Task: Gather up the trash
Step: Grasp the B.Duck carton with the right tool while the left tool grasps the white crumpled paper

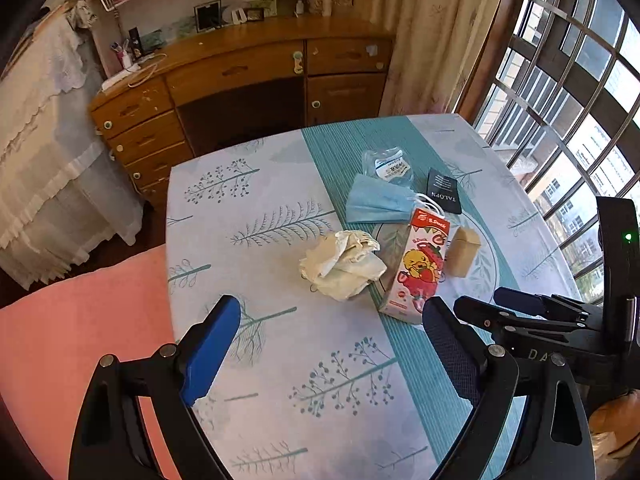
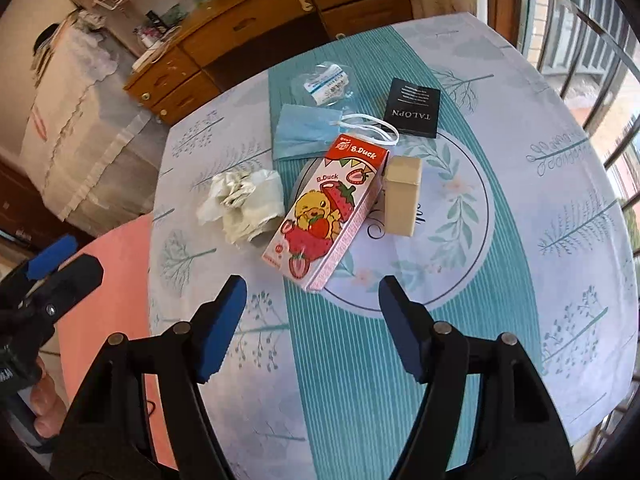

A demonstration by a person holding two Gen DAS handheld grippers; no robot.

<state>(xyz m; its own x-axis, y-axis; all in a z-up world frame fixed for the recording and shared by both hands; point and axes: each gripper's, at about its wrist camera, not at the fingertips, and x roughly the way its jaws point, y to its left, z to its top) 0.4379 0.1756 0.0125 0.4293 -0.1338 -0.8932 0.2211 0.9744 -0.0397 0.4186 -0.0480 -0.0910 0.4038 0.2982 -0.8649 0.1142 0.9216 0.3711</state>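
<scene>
Trash lies in a cluster on the tree-print tablecloth (image 1: pixel 256 360): a crumpled white tissue (image 1: pixel 344 264) (image 2: pixel 244 204), a strawberry drink carton (image 1: pixel 416 268) (image 2: pixel 324 216) lying flat, a small beige box (image 1: pixel 464 252) (image 2: pixel 402 200), a blue face mask (image 1: pixel 376 204) (image 2: pixel 304 136), a clear plastic wrapper (image 1: pixel 386 166) (image 2: pixel 328 84) and a black card (image 1: pixel 442 196) (image 2: pixel 414 108). My left gripper (image 1: pixel 332 308) hovers open just short of the tissue. My right gripper (image 2: pixel 313 284) hovers open just short of the carton's near end. Nothing is between either pair of fingers.
A wooden desk (image 1: pixel 240 68) with drawers stands beyond the table. A bed with a white frilled cover (image 1: pixel 40 140) is at the left, a pink surface (image 1: pixel 80 340) lies below the table's left edge, and a barred window (image 1: pixel 580 100) and curtain (image 1: pixel 424 40) are at the right.
</scene>
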